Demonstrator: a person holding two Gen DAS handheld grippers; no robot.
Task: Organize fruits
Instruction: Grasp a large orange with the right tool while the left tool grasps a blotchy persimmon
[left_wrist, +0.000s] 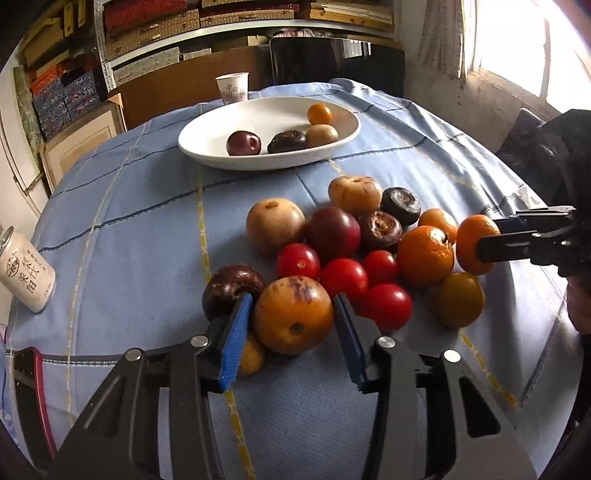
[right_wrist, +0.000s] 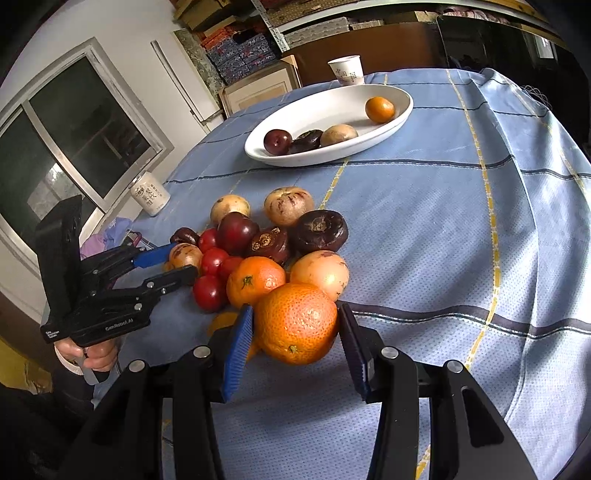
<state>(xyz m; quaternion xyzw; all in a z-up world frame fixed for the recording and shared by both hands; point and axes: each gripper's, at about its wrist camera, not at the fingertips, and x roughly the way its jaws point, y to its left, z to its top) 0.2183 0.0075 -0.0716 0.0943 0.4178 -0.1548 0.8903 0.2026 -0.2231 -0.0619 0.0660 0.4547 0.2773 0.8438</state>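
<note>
On the blue checked tablecloth (left_wrist: 140, 229), before shelves of stacked boxes (left_wrist: 147, 26) and a bright window (left_wrist: 524, 44), the left gripper (left_wrist: 293, 314) stood with its blue pads against both sides of a brown-speckled orange fruit (left_wrist: 293, 319) at the near edge of the pile. The right gripper (right_wrist: 295, 325) clasped a mandarin (right_wrist: 296, 323) between its pads. Beyond the pile lay the white oval dish (left_wrist: 207, 129) holding four fruits, with a paper cup (left_wrist: 232, 88) behind it and a can (left_wrist: 26, 269) off to the left.
</note>
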